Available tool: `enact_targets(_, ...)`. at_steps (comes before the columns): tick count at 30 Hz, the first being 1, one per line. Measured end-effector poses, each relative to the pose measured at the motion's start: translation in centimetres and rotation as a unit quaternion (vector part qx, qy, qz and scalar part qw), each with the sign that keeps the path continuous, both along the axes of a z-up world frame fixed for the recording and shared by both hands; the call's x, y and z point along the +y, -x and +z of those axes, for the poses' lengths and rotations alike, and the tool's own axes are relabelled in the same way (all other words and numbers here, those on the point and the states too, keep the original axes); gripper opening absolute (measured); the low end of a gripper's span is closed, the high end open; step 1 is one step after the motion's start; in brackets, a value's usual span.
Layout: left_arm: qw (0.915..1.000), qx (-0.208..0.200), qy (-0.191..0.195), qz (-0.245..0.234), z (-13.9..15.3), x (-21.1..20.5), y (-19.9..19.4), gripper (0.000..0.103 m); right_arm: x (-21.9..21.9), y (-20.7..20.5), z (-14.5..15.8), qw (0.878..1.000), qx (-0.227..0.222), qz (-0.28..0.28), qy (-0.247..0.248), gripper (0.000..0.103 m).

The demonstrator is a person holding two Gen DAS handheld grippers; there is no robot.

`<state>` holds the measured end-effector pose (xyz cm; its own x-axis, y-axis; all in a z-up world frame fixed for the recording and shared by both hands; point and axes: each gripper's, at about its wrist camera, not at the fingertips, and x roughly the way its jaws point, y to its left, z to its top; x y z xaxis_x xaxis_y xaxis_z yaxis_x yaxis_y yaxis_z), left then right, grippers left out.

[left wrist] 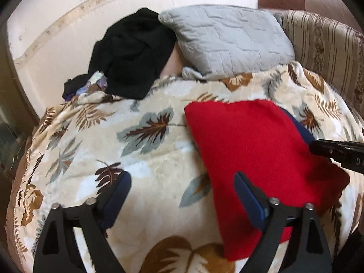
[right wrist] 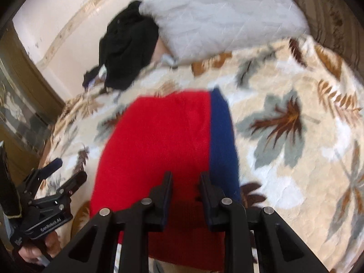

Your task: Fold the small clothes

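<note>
A small red garment with a blue band lies folded flat on the leaf-patterned blanket. My left gripper is open and empty above the blanket, its right finger over the garment's left edge. In the right wrist view the red garment with its blue band fills the centre. My right gripper hovers over the garment's near part with its jaws a narrow gap apart, holding nothing I can see. The left gripper shows at the lower left of that view.
A heap of black clothes lies at the back of the bed beside a grey quilted pillow. A striped cushion stands at the far right. A white wall runs behind. The bed edge falls away on the left.
</note>
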<state>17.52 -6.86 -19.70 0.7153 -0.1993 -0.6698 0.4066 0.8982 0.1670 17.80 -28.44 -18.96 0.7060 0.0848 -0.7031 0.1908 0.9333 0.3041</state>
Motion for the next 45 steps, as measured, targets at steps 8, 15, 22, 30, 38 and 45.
enact_targets(8,0.9989,0.002,-0.046,-0.01,-2.3,-2.1,0.4,0.103,-0.7,-2.3,-1.1,0.998,0.054,0.014,-0.031,0.03)
enact_targets(15,0.9995,0.022,-0.021,-0.014,-2.7,-1.8,0.0,0.103,-2.2,-7.9,0.8,0.998,0.034,0.019,-0.044,0.03)
enact_targets(22,0.9993,0.008,-0.027,-0.026,-2.7,-1.8,0.2,0.103,-3.9,-14.5,-3.0,0.995,0.065,0.015,-0.08,0.043)
enact_targets(30,0.9986,0.002,-0.039,-0.034,-2.2,-2.1,0.2,0.103,-4.2,-12.0,1.4,0.999,-0.007,-0.008,-0.049,0.073)
enact_targets(38,0.9999,-0.005,0.015,-0.004,0.8,0.3,-1.2,0.103,-5.2,-8.9,0.4,0.993,0.023,0.024,-0.113,0.069)
enact_targets(45,0.9937,0.101,0.046,-0.014,-1.4,0.4,-3.7,0.103,-7.8,-7.7,-2.4,0.986,0.07,-0.01,-0.148,0.069)
